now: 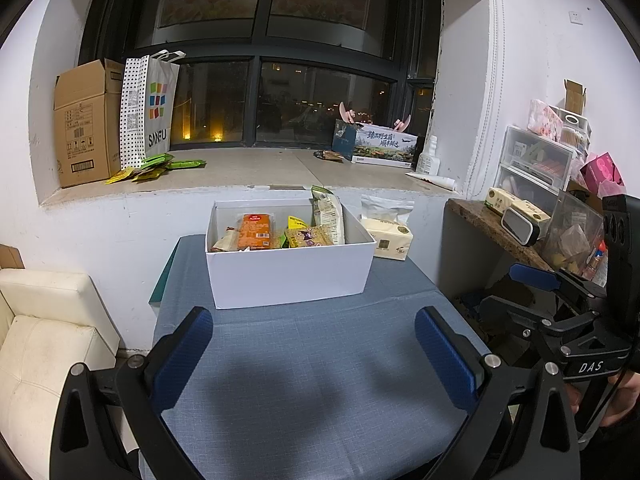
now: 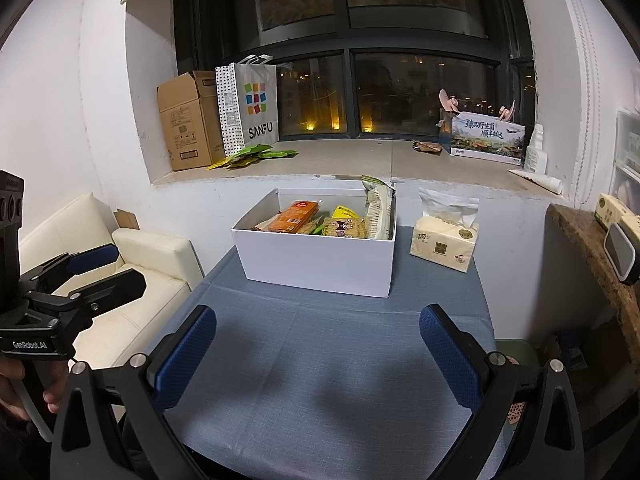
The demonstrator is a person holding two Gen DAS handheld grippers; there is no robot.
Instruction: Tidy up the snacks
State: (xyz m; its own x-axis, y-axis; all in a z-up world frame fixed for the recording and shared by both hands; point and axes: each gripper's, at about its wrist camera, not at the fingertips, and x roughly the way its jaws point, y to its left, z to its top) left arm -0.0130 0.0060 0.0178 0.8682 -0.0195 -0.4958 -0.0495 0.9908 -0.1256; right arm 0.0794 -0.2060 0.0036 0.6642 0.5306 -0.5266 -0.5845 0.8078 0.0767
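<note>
A white box (image 1: 288, 272) stands toward the far end of the blue-clothed counter (image 1: 320, 380), open at the top and filled with snack packets: an orange packet (image 1: 256, 232) at the left, a yellow-green one (image 1: 308, 236) beside it, and a tall pale packet (image 1: 330, 216) leaning up against the right wall, its top poking above the rim. Just beside the box on its right lies a soft pack of tissues (image 1: 390, 236), also on the cloth.

Both tools hang over the near, bare part of the counter, well short of the box. The left gripper (image 1: 314, 354) has its blue-padded fingers (image 1: 184, 356) spread wide and holds nothing — only cloth shows between them. The right gripper (image 2: 316, 354) is the same, its fingers (image 2: 450, 356) wide apart and empty.

Behind the counter runs a window ledge (image 1: 260, 168). On it, at the left, a cardboard carton (image 1: 86, 124) and a paper shopping bag (image 1: 150, 108) stand upright, with a few green sachets (image 1: 160, 166) scattered at their foot; at the right lies a printed box (image 1: 380, 144). A cream sofa (image 2: 132, 280) sits left of the counter.
</note>
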